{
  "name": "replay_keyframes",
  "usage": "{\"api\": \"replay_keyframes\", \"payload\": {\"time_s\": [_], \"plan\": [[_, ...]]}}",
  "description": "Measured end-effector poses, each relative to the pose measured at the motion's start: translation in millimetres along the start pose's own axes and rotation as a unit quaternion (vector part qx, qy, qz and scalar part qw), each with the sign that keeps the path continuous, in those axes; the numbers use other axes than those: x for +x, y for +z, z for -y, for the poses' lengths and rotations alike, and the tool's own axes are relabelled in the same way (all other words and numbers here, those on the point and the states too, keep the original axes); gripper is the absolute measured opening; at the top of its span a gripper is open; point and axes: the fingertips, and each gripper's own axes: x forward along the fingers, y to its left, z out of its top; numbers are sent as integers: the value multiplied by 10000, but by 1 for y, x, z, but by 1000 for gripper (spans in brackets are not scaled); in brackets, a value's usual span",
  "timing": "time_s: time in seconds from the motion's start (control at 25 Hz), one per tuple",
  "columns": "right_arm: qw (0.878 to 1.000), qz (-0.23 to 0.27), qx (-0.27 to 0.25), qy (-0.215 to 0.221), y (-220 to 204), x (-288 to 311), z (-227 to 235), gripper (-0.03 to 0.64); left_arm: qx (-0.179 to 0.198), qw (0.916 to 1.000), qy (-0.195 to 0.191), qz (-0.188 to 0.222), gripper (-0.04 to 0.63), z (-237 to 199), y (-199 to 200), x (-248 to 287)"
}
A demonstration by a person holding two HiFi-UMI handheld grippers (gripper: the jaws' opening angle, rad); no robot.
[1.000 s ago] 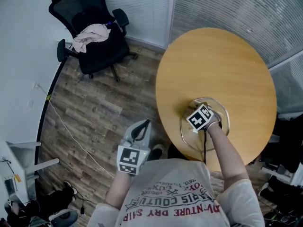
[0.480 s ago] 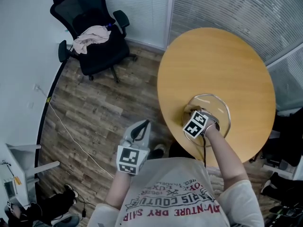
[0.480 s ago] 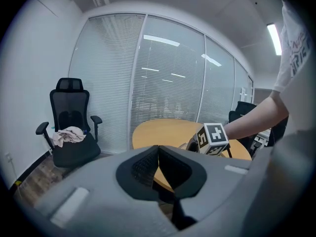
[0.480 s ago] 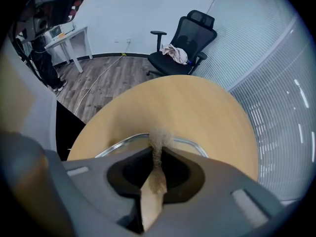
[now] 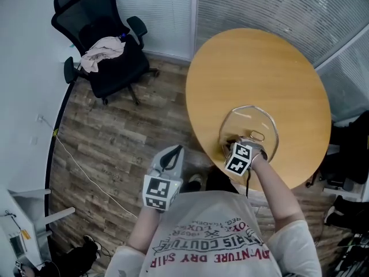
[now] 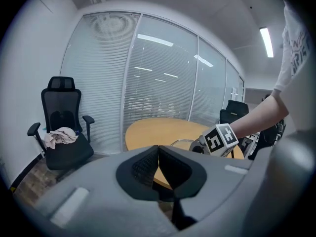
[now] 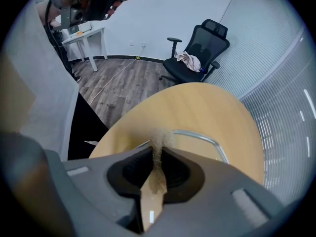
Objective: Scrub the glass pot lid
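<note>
Closest to you, your left gripper (image 6: 158, 152) hangs off the table's side over the wood floor (image 5: 115, 137), level with your chest. Its jaws are pressed together with nothing between them.

Your right gripper (image 7: 157, 151) is out over the near edge of the round wooden table (image 5: 259, 68), jaws clamped on a thin tan scrub pad (image 7: 159, 132). The pad's frayed tip sticks out past the jaw tips and sits at the near rim of the glass pot lid (image 5: 253, 120).

The lid lies flat on the table, close to the edge nearest you — its metal rim curves away ahead of the right gripper, and its small handle (image 5: 256, 136) shows just beside that gripper's marker cube (image 5: 239, 158).

Beyond the table's left side, a black office chair (image 5: 98, 33) stands on the floor with a pale cloth (image 5: 102, 52) heaped on its seat. Behind chair and table runs a glass wall with blinds (image 5: 277, 4).
</note>
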Motion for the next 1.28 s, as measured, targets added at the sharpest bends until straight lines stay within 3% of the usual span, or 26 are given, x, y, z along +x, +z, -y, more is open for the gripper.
{"api": "replay_keyframes", "payload": {"time_s": [0.56,0.84,1.12,1.28], "plan": [[9996,229,-126,146,-33,-20,-48,54,234,9969,-756,-22,8,19,8,17],[9990,208,233,306,-58,-28,-62,54,253,9933,-1127,-80,8,39,14,38],[9971,470,280,521,-61,-41,-55,54,232,9925,-1194,-94,8,55,25,60],[9966,775,183,219,-60,-63,-33,54,118,9944,-1047,-110,8,62,31,77]]}}
